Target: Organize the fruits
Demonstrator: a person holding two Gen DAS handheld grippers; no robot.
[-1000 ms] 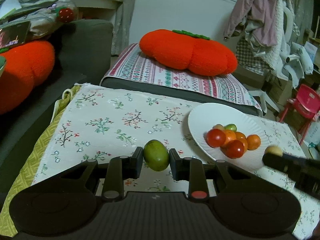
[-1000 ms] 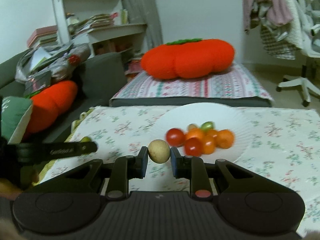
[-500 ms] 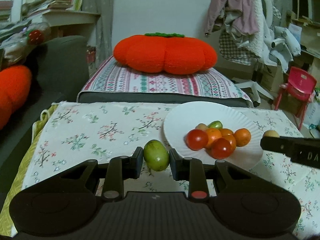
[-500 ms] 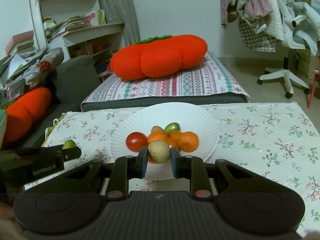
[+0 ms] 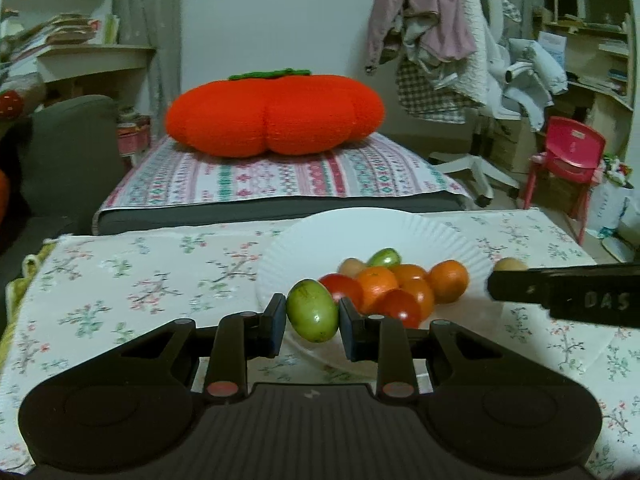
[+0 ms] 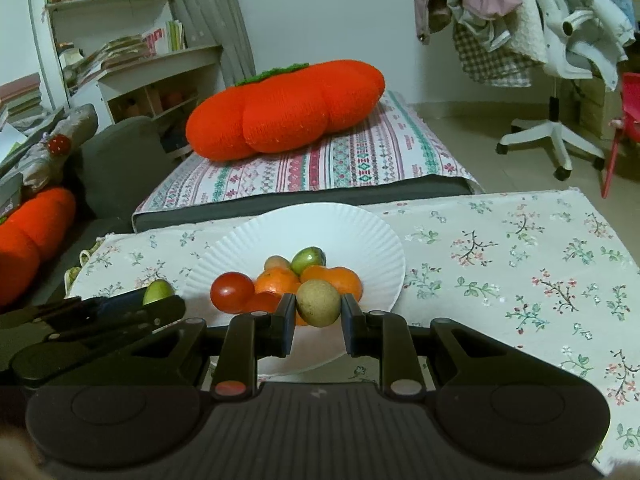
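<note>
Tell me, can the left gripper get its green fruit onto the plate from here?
Probably yes. The left gripper holds the green fruit at the plate's near rim, with bare plate just below; the fruit pile sits further in.

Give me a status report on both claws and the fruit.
Left claw shut on oval green fruit. Right claw shut on round tan fruit. Both over white paper plate of piled fruit. Nothing blocking.

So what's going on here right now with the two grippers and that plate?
A person is working two handheld grippers over a floral tablecloth. The left gripper is shut on a green fruit, and the right gripper is shut on a tan round fruit. Both hang by the near edge of the white paper plate, which already holds a pile of red, orange and green fruits. Neither held fruit is released yet.
</note>
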